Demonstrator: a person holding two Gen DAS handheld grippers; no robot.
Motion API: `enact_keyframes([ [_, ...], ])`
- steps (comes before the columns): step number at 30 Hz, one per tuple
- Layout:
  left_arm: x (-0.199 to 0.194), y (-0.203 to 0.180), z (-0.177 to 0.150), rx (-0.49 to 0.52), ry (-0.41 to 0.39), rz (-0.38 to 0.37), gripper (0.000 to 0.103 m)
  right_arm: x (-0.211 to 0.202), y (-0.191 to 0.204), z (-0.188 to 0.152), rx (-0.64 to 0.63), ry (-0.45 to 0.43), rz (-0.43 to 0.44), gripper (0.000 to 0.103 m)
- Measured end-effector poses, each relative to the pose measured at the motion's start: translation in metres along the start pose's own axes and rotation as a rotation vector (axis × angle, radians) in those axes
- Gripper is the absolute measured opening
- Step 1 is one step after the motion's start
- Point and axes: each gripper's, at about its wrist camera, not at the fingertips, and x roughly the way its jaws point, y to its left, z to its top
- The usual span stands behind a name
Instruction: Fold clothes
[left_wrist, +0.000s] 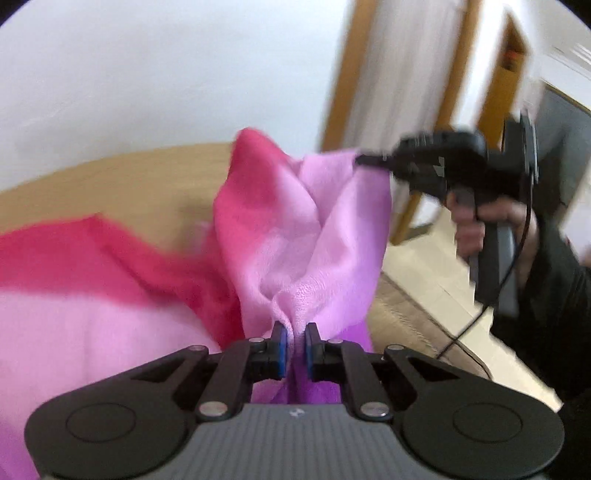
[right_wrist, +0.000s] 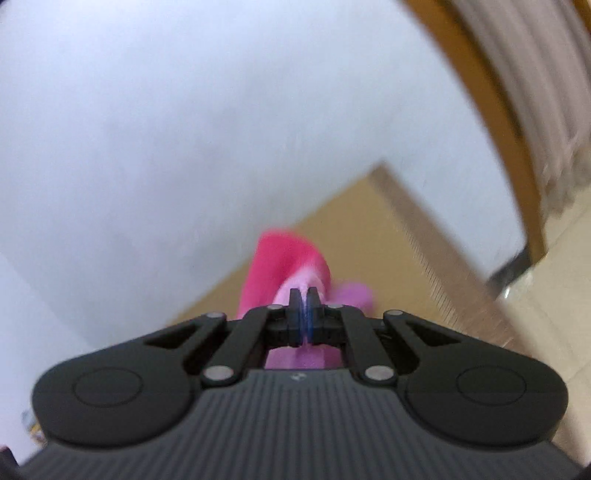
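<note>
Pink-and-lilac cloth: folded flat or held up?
Held up, unfolded: the pink-and-lilac cloth hangs bunched between the left gripper and right gripper.

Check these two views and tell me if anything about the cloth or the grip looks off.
Nothing looks damaged or spilled. The pink cloth hangs bunched and creased between the left gripper and right gripper, both shut on it, part of it draped over the wooden table. Motion blur hides finer detail.
</note>
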Motion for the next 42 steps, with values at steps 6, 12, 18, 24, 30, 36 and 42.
enact_keyframes([
  [6, -0.019, 0.005, -0.016, 0.019, -0.030, -0.067, 0.011, -0.055, 0.056, 0.018, -0.120, -0.156, -0.038, 0.005],
  [12, -0.063, 0.044, -0.048, -0.120, -0.059, 0.024, 0.013, -0.035, 0.175, -0.023, -0.363, -0.088, 0.197, 0.005],
  [18, -0.128, 0.107, -0.116, -0.354, -0.046, 0.219, 0.016, 0.045, 0.302, -0.151, -0.590, 0.227, 0.510, 0.009],
  [24, -0.166, 0.153, -0.162, -0.466, -0.015, 0.322, 0.019, 0.071, 0.344, -0.270, -0.772, 0.443, 0.407, 0.026],
  [30, -0.165, 0.165, -0.159, -0.402, -0.012, 0.307, 0.031, 0.066, 0.294, -0.276, -0.701, 0.508, 0.189, 0.041],
  [36, -0.111, 0.162, -0.116, -0.274, 0.010, 0.262, 0.033, 0.037, 0.206, -0.251, -0.521, 0.455, -0.153, 0.041],
  [42, -0.085, 0.122, -0.090, -0.118, 0.032, 0.208, 0.040, -0.005, 0.130, -0.210, -0.324, 0.341, -0.456, 0.041],
])
